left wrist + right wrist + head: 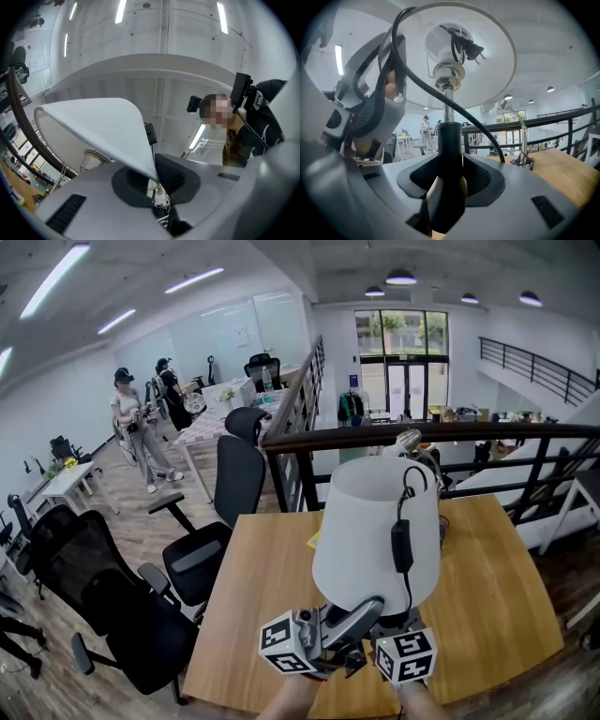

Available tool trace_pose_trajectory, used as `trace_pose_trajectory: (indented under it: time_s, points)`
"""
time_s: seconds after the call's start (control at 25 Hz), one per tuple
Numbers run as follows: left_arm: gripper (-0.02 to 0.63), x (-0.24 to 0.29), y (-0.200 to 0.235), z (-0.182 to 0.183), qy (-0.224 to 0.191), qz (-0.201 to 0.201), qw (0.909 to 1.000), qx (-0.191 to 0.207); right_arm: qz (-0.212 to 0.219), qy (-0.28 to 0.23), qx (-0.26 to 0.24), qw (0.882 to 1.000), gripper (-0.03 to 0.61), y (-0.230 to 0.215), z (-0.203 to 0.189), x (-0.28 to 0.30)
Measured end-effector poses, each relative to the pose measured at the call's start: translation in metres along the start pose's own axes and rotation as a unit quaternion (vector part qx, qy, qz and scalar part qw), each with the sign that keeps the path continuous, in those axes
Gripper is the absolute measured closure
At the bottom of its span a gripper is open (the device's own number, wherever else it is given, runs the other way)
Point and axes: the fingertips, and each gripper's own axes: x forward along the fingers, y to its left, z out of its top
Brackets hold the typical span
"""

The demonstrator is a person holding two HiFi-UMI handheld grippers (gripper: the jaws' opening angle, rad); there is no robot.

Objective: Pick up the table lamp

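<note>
The table lamp (375, 531) occupies the lower centre of the head view, above the near part of the flat, light-brown wooden table (506, 615). Its base is hidden beneath the shade.

The shade (103, 126) is a smooth, matt white tapered drum, narrower at the top, with a thin rim. A glossy black cord (479, 123) loops over the shade and carries an oblong black inline switch (402, 547). The plug (471, 47) is tucked up inside the shade. Under the shade, a polished chrome collar (448, 75) sits on a slim chrome tube. The tube enters a thicker, matt black stem (450, 140).

Left gripper (154, 180): the jaws are closed almost completely. The dark ribbed pads pinch the thin lower rim of the shade between them.

Right gripper (450, 176): the jaws are closed on the black stem, with one pad pressing each side. The stem stands upright between the pads.
</note>
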Motion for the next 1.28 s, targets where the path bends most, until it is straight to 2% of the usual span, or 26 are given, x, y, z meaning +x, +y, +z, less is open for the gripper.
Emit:
trace_pose_trajectory:
  time_s: [0.44,1.28]
  points:
    - [0.594,0.005,-0.021,0.005,-0.002,-0.009,0.9998,0.018,-0.004,-0.017,-0.009,1.000,0.413,0.006,0.012,-0.012]
    - [0.594,0.002,-0.038,0.005,-0.003,-0.012,0.9997,0.023,-0.008,-0.025,-0.013,1.000,0.413,0.016,0.013,-0.023]
